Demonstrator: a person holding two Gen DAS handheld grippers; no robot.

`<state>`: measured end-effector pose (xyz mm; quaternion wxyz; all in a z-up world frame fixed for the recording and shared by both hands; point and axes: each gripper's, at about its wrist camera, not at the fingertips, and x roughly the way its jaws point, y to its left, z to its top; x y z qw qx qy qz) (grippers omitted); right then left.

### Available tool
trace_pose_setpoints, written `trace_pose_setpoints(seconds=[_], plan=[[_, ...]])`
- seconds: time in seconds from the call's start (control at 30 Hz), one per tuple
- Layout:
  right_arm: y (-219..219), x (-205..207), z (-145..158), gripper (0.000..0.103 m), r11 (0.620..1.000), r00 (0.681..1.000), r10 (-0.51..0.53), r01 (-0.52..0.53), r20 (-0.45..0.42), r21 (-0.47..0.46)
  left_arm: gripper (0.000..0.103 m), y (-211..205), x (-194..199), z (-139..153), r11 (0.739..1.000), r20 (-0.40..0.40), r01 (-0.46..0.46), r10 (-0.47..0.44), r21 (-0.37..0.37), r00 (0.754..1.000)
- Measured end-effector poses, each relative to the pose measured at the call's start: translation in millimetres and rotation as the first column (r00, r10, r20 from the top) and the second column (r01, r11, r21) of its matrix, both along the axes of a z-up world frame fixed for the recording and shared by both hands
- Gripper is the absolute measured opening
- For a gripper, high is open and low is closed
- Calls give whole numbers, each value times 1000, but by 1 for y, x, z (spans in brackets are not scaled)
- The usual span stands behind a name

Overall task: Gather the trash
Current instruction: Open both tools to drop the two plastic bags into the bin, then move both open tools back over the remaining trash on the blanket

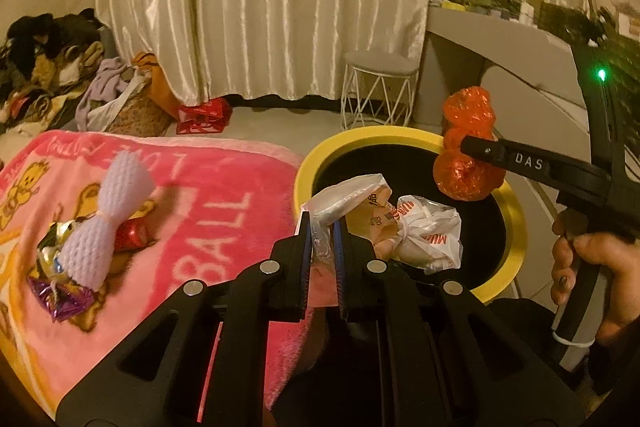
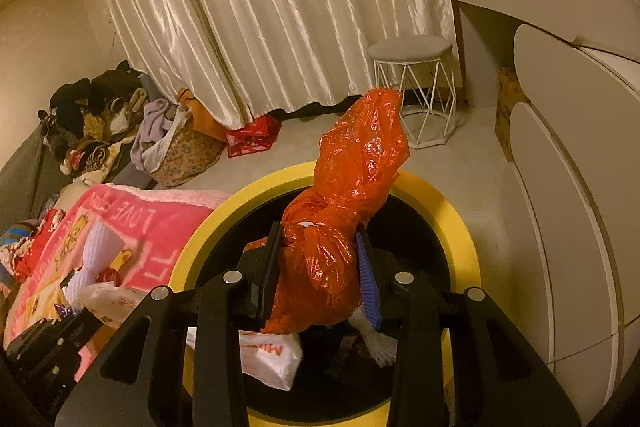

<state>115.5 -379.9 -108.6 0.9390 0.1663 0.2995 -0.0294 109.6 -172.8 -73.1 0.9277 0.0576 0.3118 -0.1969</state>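
My left gripper is shut on a crumpled clear plastic bag at the near rim of a round bin with a yellow rim and a black inside. My right gripper is shut on a knotted orange plastic bag and holds it above the bin. From the left wrist view the orange bag hangs over the bin's far right edge. A white bag with red print lies inside the bin. On the pink blanket lie a white foam net and shiny candy wrappers.
A white wire-legged stool stands beyond the bin in front of a cream curtain. White curved cabinets line the right. A heap of clothes and a red bag lie on the floor at the left.
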Motion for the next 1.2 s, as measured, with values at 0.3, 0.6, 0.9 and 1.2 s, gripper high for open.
trace_pose_setpoints(seconds=[0.3, 0.6, 0.9, 1.2], plan=[[-10, 0, 0, 67, 999, 1000, -2, 1, 14, 46, 56, -8, 9, -1, 999, -16, 41, -41, -14, 999], [-11, 1, 1, 67, 999, 1000, -6, 5, 12, 50, 91, 11, 9, 5, 995, -19, -29, 27, -96, 999], [10, 0, 7, 69, 999, 998, 43, -44, 38, 27, 91, 38, 4, 12, 985, -16, -109, 108, -135, 994], [38, -4, 16, 72, 994, 992, 106, -106, 72, -3, 91, 74, -2, 21, 964, 3, -213, 216, -158, 976]])
